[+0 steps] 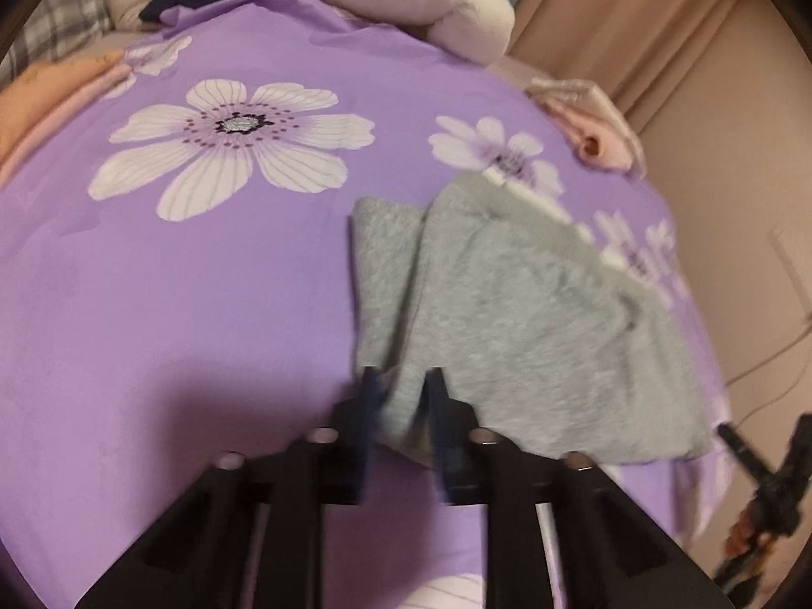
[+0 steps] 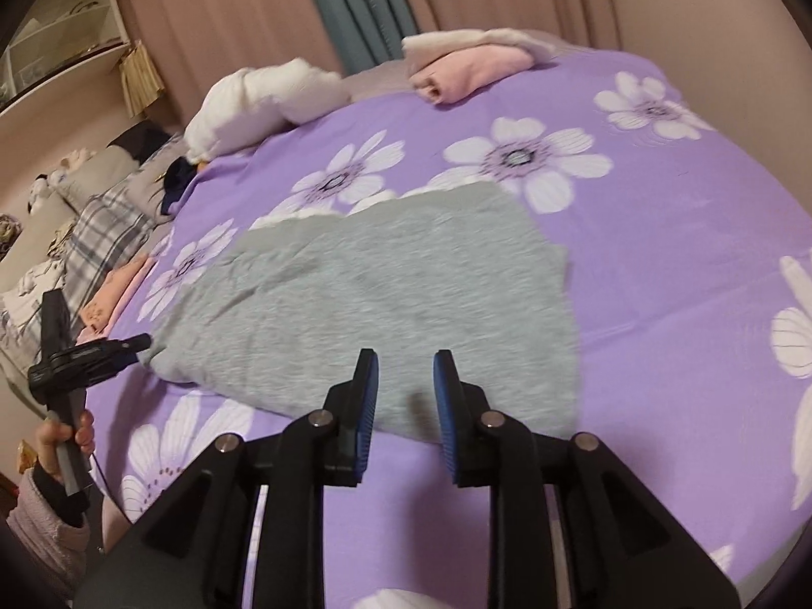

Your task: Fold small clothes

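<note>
A small grey garment (image 1: 533, 335) lies on the purple flowered bedspread (image 1: 203, 304), partly folded with one layer lapped over another. My left gripper (image 1: 401, 380) has its jaws a little apart, with the garment's near corner between them. In the right wrist view the same grey garment (image 2: 385, 304) lies flat, and the left gripper (image 2: 137, 342) touches its left edge. My right gripper (image 2: 406, 360) is open and empty, hovering just over the garment's near edge.
Folded pink clothes (image 2: 467, 71) and a white bundle (image 2: 264, 101) lie at the far side of the bed. More pink folded clothes (image 1: 56, 101) sit at the left. Pillows and a plaid cloth (image 2: 101, 238) lie left. Curtains (image 2: 355, 0) hang behind.
</note>
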Available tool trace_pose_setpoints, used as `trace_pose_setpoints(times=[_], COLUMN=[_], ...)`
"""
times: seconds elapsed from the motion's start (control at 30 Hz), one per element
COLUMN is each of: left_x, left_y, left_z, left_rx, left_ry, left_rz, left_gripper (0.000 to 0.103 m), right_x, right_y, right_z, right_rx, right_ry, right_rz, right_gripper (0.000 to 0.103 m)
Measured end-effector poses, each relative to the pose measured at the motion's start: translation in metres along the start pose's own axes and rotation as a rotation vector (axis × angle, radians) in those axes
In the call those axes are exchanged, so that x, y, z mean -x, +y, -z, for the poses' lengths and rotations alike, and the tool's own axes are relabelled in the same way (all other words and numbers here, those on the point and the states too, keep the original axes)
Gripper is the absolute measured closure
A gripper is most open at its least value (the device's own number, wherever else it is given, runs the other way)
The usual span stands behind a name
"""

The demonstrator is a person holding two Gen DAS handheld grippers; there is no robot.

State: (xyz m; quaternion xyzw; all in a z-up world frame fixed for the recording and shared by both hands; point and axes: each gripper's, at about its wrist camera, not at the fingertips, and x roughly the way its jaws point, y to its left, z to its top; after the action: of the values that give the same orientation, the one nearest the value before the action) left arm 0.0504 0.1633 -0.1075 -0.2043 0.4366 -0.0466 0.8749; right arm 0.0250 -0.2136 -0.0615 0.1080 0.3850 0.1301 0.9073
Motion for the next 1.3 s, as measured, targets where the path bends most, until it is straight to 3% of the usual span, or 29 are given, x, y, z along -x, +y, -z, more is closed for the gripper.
trace_pose_setpoints(times=[0.17, 0.2, 0.23, 0.3, 0.37, 0.43, 0.53, 0.67, 0.77, 0.83, 0.87, 1.03, 1.23, 1.3], left_x=[0.004, 0.005, 0.005, 0.0, 0.002, 0.015, 0.029, 0.037, 0.037, 0.033, 0.031, 0.014, -0.012, -0.019], left_y=[0.008, 0.011, 0.016, 0.033, 0.05, 0.057, 0.052, 0.027, 0.0, -0.018, -0.026, -0.055, -0.064, -0.062], left_z=[0.005, 0.005, 0.006, 0.009, 0.014, 0.018, 0.02, 0.013, 0.005, 0.001, 0.0, -0.001, 0.006, 0.008], left_rx=[-0.034, -0.028, -0.025, 0.003, 0.065, 0.074, 0.061, -0.001, -0.071, -0.11, -0.127, -0.205, -0.268, -0.269], left_ry=[-0.022, -0.03, -0.038, -0.007, 0.017, -0.014, -0.039, -0.067, -0.082, -0.094, -0.099, -0.092, -0.032, -0.01], left_rz=[-0.06, -0.085, -0.12, -0.188, -0.126, -0.107, -0.116, -0.103, -0.088, -0.063, -0.048, -0.026, -0.047, -0.056], left_gripper=[0.091, 0.092, 0.103, 0.103, 0.103, 0.103, 0.103, 0.103, 0.091, 0.062, 0.057, 0.056, 0.056, 0.056], right_x=[-0.015, -0.018, -0.021, -0.031, -0.044, -0.051, -0.047, -0.043, -0.045, -0.051, -0.054, -0.087, -0.144, -0.148], right_y=[0.027, 0.03, 0.033, 0.032, 0.023, 0.013, 0.014, 0.041, 0.067, 0.079, 0.085, 0.106, 0.104, 0.102], right_z=[-0.002, -0.003, -0.004, -0.002, 0.004, 0.013, 0.013, 0.001, -0.013, -0.024, -0.029, -0.05, -0.046, -0.042], right_rx=[0.046, 0.056, 0.069, 0.076, 0.05, 0.015, -0.006, 0.038, 0.09, 0.103, 0.111, 0.122, 0.093, 0.104], right_ry=[0.03, 0.031, 0.038, 0.071, 0.135, 0.173, 0.161, 0.123, 0.091, 0.083, 0.077, 0.086, 0.247, 0.247], right_rz=[-0.028, -0.026, -0.021, 0.015, 0.054, 0.064, 0.056, 0.006, -0.049, -0.074, -0.083, -0.104, -0.016, 0.0], right_gripper=[0.079, 0.079, 0.079, 0.08, 0.079, 0.08, 0.078, 0.065, 0.055, 0.055, 0.055, 0.055, 0.056, 0.056])
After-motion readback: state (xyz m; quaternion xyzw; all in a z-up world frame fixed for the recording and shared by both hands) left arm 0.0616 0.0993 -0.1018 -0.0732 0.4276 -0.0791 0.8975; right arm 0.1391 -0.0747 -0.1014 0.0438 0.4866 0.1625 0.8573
